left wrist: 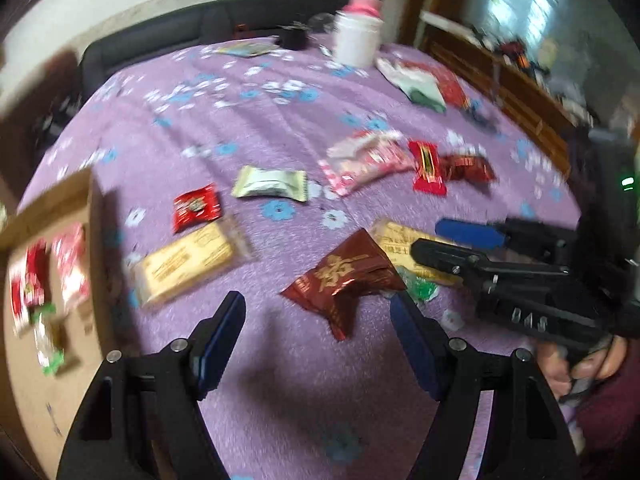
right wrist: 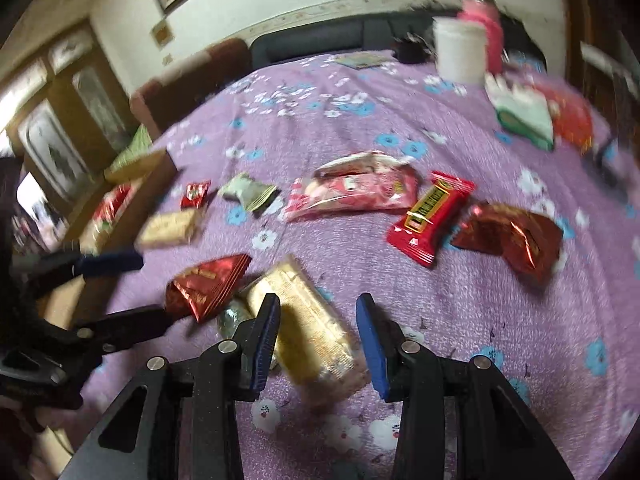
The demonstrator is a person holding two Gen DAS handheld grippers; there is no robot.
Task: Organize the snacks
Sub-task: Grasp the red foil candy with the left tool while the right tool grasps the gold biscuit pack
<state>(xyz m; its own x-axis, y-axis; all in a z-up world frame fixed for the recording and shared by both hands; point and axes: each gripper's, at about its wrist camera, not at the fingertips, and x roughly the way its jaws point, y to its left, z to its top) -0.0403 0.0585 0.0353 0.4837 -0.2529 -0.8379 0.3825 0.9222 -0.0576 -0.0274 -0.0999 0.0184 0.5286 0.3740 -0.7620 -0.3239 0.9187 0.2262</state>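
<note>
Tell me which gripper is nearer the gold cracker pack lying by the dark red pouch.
Right. The right gripper hangs open directly over the gold cracker pack, fingers straddling it. The left gripper is open beside it, facing the dark red pouch.

Left gripper fingers spread above maroon snack packet, cardboard box at left

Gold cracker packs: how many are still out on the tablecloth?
2. One gold cracker pack lies between the open right gripper fingers; the other gold cracker pack lies near the cardboard box. More may be hidden under other wrappers.
</note>
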